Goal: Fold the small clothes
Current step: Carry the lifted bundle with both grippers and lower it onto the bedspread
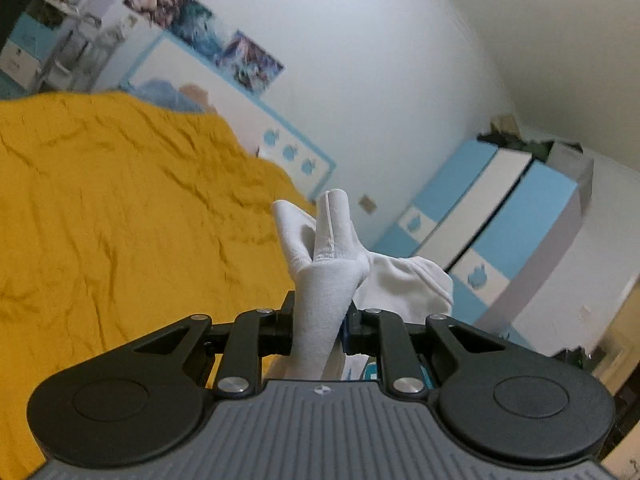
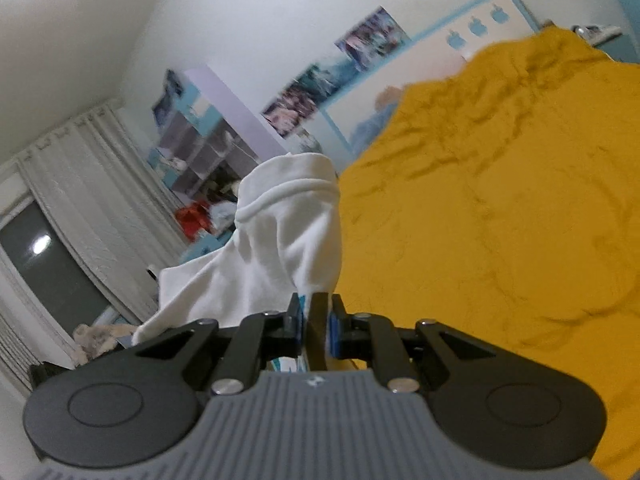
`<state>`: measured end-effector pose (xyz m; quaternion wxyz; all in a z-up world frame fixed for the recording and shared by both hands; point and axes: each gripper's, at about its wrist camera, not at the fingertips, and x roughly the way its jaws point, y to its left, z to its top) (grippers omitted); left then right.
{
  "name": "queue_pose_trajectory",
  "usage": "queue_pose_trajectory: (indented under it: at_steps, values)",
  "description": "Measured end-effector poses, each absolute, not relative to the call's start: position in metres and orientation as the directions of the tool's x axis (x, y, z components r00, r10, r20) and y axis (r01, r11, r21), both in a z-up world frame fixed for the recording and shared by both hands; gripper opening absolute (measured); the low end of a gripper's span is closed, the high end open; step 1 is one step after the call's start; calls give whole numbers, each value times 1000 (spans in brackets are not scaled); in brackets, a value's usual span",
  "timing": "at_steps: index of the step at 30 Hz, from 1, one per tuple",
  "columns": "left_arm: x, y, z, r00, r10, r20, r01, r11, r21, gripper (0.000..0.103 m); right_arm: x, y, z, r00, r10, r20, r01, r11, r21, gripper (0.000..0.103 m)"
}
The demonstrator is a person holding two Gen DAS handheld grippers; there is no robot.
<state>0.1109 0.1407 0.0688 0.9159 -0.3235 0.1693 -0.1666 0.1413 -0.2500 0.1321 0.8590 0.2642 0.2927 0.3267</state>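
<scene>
- White garment point(image 1: 320, 280) is off the bed, held in the air above the yellow bedspread point(image 1: 120, 220), one end in each tool.
- Left tool point(image 1: 318, 320): jaws clamped on a bunched, tube-like part of the cloth; that part sticks up past the fingertips and splits into two upright folds, the rest hangs to the right of it.
- Left wrist view: bedspread fills the area left of the garment; blue-and-white wardrobe point(image 1: 500, 220) sits to its right, posters point(image 1: 200, 28) on the wall above-left.
- Right tool point(image 2: 316, 322): jaws almost fully closed, pinching a thin edge of the same garment point(image 2: 280, 240); cloth drapes up and leftwards from the grip, with a ribbed hem on top.
- Right wrist view: white curtains point(image 2: 80, 184) and a shelf unit point(image 2: 200, 148) lie left of the garment, bedspread point(image 2: 500, 220) to its right.
</scene>
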Motion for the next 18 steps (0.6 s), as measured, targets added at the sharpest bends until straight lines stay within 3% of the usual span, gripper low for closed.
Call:
queue_pose_trajectory:
  at_steps: [6, 18]
  values:
    - [171, 142, -3, 820, -409, -400, 50, 749, -661, 20, 156, -249, 76, 595, 638, -489, -293, 739, 607, 7]
    - [267, 157, -84, 673, -413, -614, -78, 785, -614, 20, 247, -217, -27, 542, 517, -663, -135, 831, 539, 7]
